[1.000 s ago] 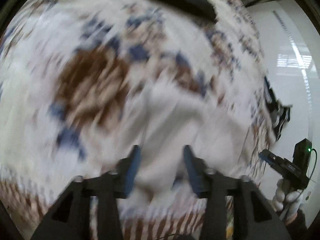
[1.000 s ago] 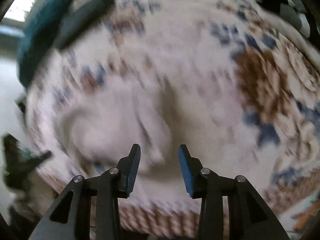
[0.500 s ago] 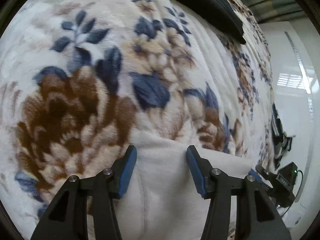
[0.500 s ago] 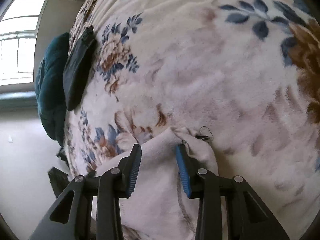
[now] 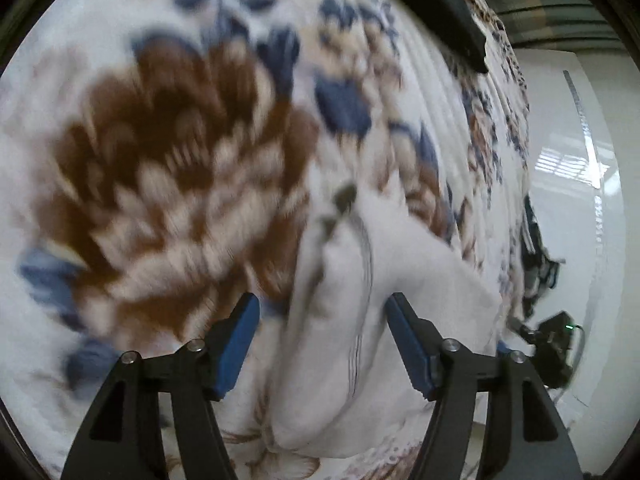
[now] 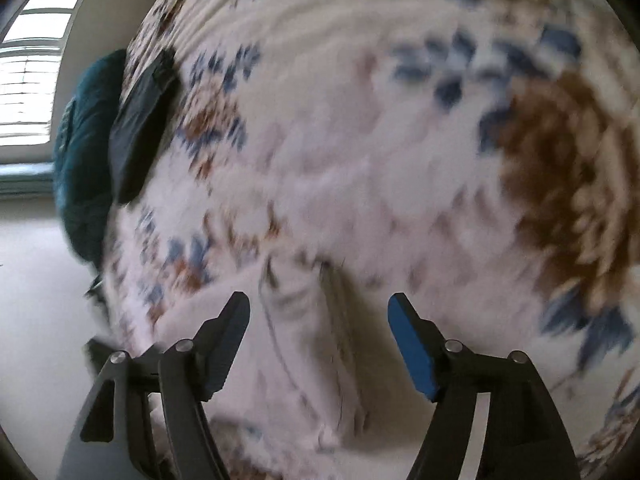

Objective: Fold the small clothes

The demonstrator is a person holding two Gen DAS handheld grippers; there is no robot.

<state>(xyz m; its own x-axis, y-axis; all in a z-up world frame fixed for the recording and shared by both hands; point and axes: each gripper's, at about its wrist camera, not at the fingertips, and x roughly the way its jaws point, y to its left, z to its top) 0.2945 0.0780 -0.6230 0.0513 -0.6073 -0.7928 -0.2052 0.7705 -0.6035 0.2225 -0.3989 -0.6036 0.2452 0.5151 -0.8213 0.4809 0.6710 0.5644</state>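
Two grippers hang over a floral blanket (image 5: 168, 184) where a small white garment (image 5: 360, 340) lies bunched. Left gripper (image 5: 322, 344) and right gripper (image 6: 318, 340) both stand with jaws apart, holding nothing. Folding looks barely begun; next, each must close on a garment edge.

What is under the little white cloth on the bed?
The small white garment lies on a fluffy white blanket with brown and blue flowers. The blanket shows all around it. The part directly beneath is covered, so anything hidden there cannot be seen.
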